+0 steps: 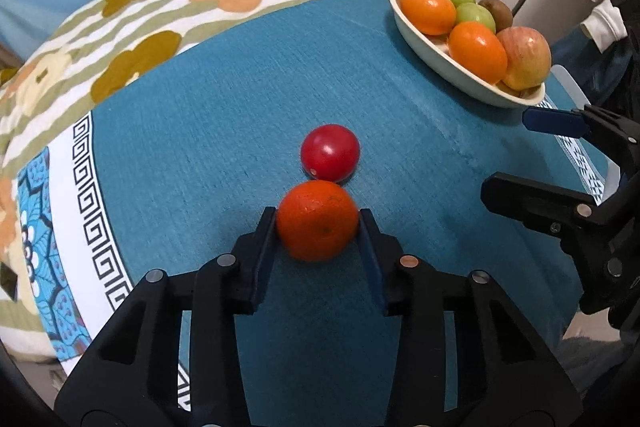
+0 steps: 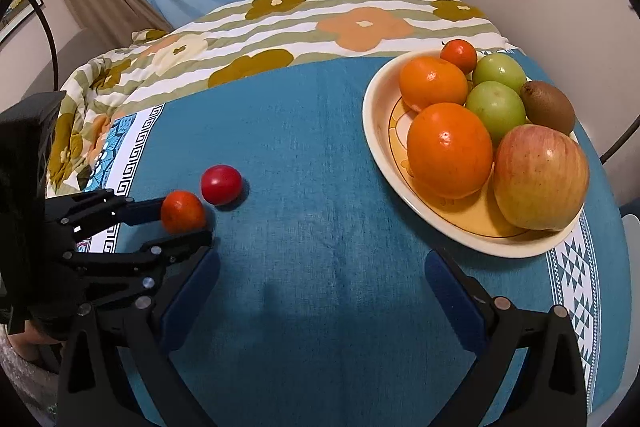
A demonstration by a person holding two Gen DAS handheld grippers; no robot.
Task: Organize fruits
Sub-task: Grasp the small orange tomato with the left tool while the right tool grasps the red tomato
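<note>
Right now a small orange mandarin (image 1: 317, 220) is sitting on the teal tablecloth (image 1: 240, 115), touching a red tomato (image 1: 330, 153) just behind it. Left gripper (image 1: 318, 227) is clamping the mandarin, blue pads pressing both its sides. Right gripper (image 2: 320, 291) is hovering over bare cloth, fingers spread wide, nothing between them. Plate (image 2: 376, 131) is sitting near the cloth's edge, well apart from the pair, holding oranges, two green fruits, a kiwi (image 2: 548, 107) and an apple (image 2: 540, 179).
</note>
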